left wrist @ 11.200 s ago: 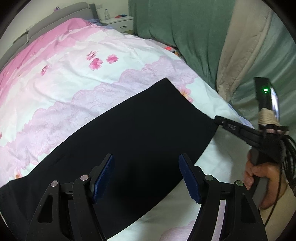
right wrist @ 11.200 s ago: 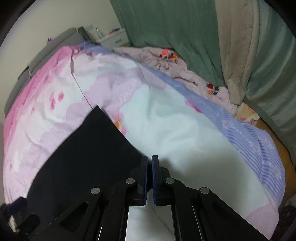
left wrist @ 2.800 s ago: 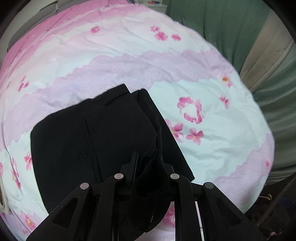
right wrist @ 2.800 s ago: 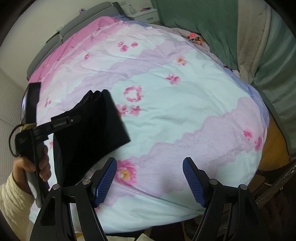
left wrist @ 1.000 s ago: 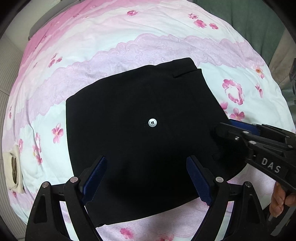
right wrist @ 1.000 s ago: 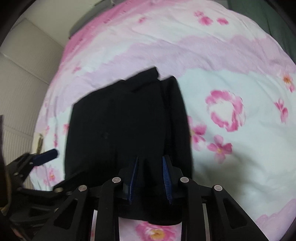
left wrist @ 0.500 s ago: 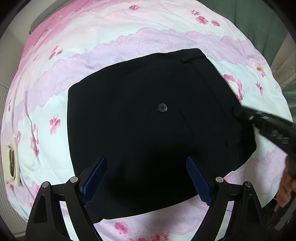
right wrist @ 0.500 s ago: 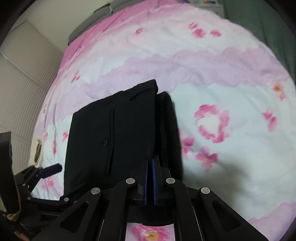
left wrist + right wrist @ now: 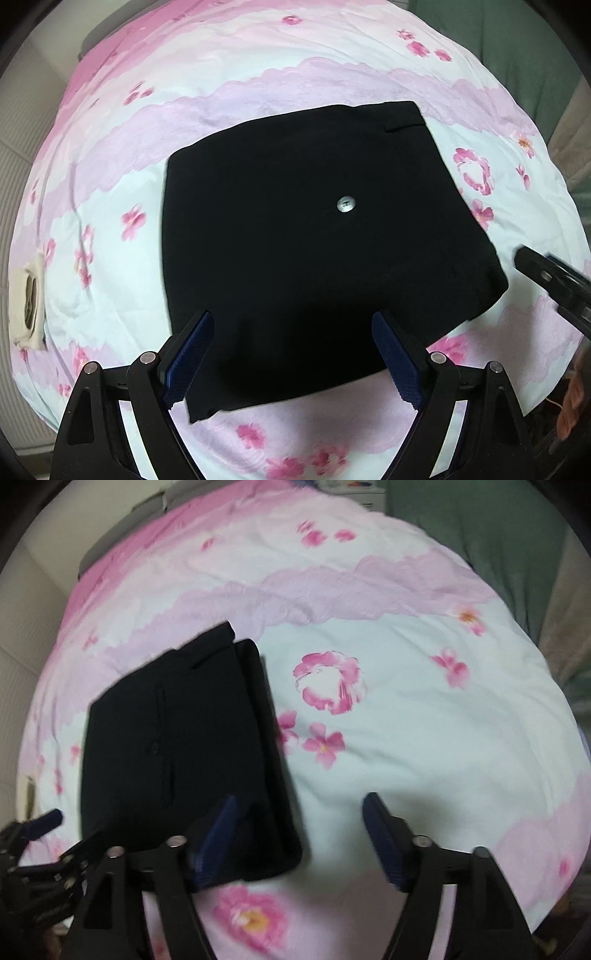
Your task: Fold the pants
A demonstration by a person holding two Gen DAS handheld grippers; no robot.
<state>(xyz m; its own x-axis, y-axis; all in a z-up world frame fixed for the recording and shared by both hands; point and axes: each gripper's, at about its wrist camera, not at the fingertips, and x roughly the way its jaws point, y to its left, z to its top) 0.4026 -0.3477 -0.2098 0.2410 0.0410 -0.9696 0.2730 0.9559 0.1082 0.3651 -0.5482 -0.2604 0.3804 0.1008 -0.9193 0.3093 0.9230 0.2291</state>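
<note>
Pants (image 9: pixel 314 251) lie folded into a compact black block on the flowered quilt (image 9: pixel 258 62), one button (image 9: pixel 346 204) showing on top. Left gripper (image 9: pixel 293 354) hovers over their near edge, jaws wide, nothing held. Right gripper (image 9: pixel 299 834) has just been opening, jaws now wide and empty beside the pants' right edge.

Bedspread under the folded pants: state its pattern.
The bedspread has pink flowers and lilac lace-like bands on white; clearest in the right wrist view.
</note>
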